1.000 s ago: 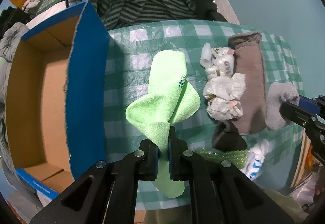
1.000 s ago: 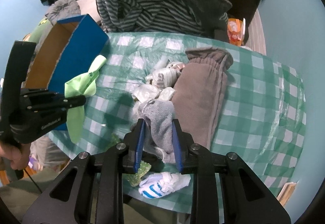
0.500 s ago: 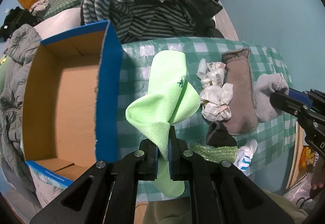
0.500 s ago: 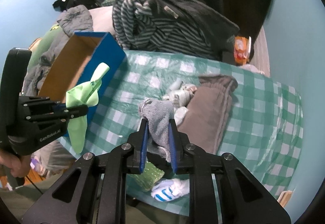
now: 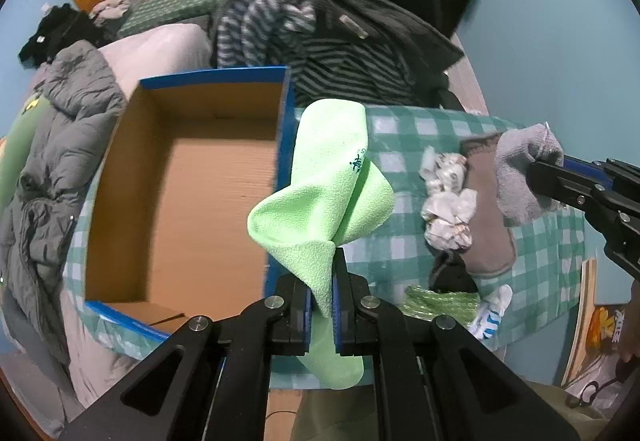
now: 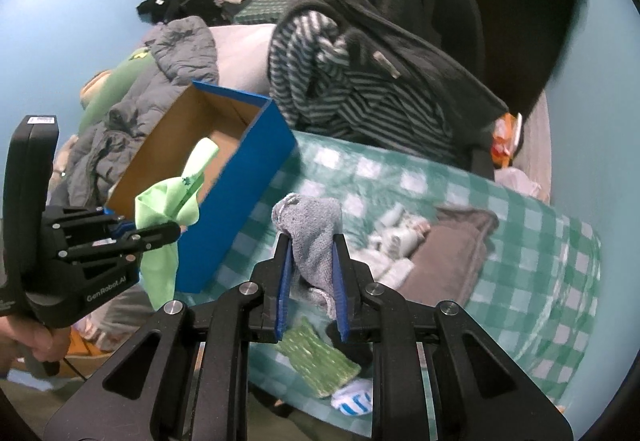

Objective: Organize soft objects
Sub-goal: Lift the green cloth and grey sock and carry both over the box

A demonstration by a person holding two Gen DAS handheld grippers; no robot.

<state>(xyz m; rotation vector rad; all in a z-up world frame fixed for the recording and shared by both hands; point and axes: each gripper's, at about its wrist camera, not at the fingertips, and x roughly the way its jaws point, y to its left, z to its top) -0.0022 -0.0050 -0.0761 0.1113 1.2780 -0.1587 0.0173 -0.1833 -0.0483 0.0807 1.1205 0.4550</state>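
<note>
Left gripper (image 5: 322, 289) points steeply down, clamped on lime-green cloth (image 5: 332, 185) hanging above the blue box (image 5: 280, 177) wall. Right gripper (image 6: 313, 267), right of box, pinches grey sock (image 6: 314, 233) above the checked tablecloth (image 6: 520, 261). Left gripper's body reads "GenRobot.AI".

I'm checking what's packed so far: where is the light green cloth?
Not boxed yet: the light green cloth hangs clamped in the left gripper, held by the blue wall of the cardboard box.

Box (image 5: 192, 201) left on table (image 5: 420, 129), socks (image 5: 486, 201) right – clothes pile (image 5: 320, 41) behind
</note>
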